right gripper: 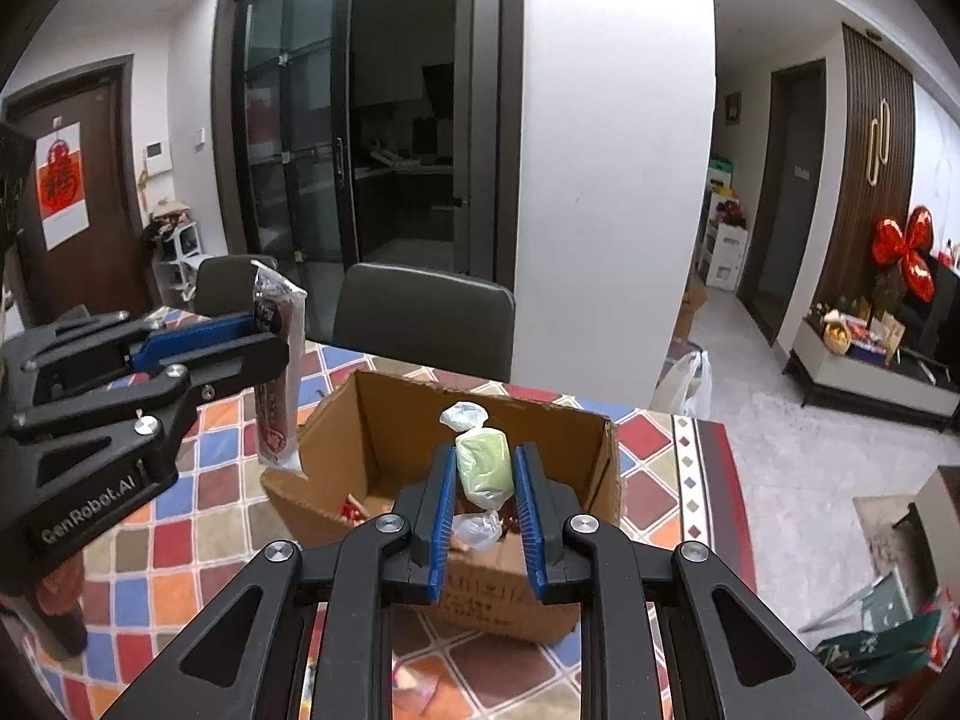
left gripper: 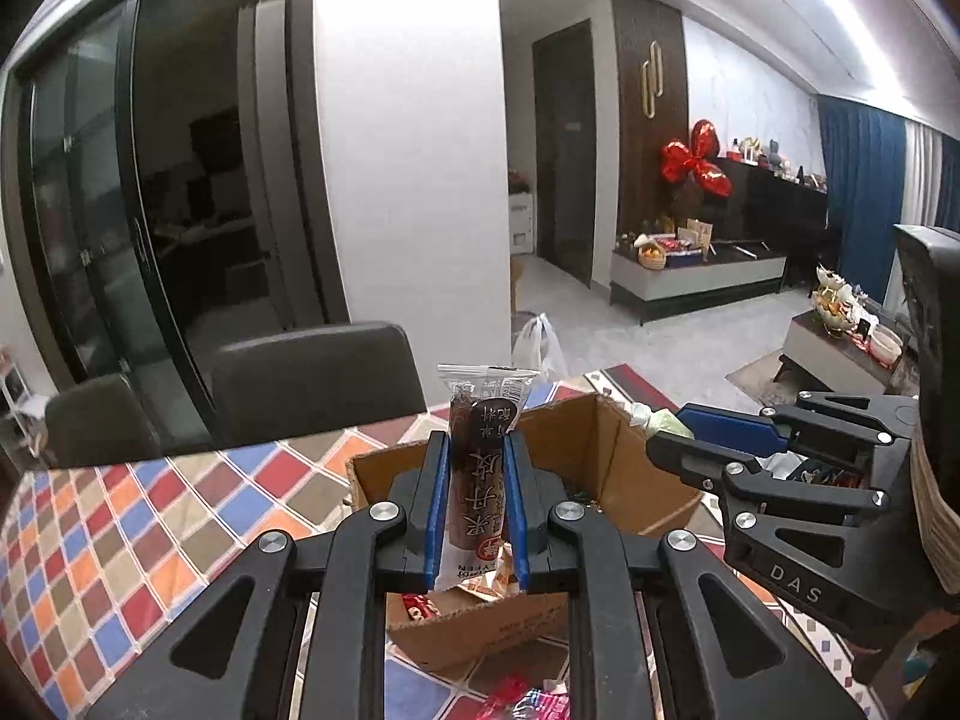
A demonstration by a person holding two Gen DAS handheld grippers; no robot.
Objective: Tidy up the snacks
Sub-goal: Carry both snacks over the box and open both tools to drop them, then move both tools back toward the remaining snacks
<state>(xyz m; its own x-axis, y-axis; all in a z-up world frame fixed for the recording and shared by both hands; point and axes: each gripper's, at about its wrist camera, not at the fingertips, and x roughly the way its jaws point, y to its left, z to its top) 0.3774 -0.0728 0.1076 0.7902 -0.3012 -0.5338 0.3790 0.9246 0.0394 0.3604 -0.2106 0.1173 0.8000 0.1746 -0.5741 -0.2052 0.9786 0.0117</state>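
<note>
Two grippers are in view: the left gripper (left gripper: 477, 474) and the right gripper (right gripper: 483, 480). Each holds one snack: one brown snack stick (left gripper: 474, 468) and one green wrapped candy (right gripper: 483, 465). One cardboard box (right gripper: 384, 420) stands on one table (right gripper: 180, 540) covered in a checked cloth. Two dark chairs (right gripper: 420, 312) stand at the table's far edge. The loose snacks inside the box cannot be counted.

"DAS" is printed on the right gripper (left gripper: 669, 441), "GenRobot.AI" on the left gripper (right gripper: 279, 342), and Chinese characters on the brown snack stick (left gripper: 480, 468).
</note>
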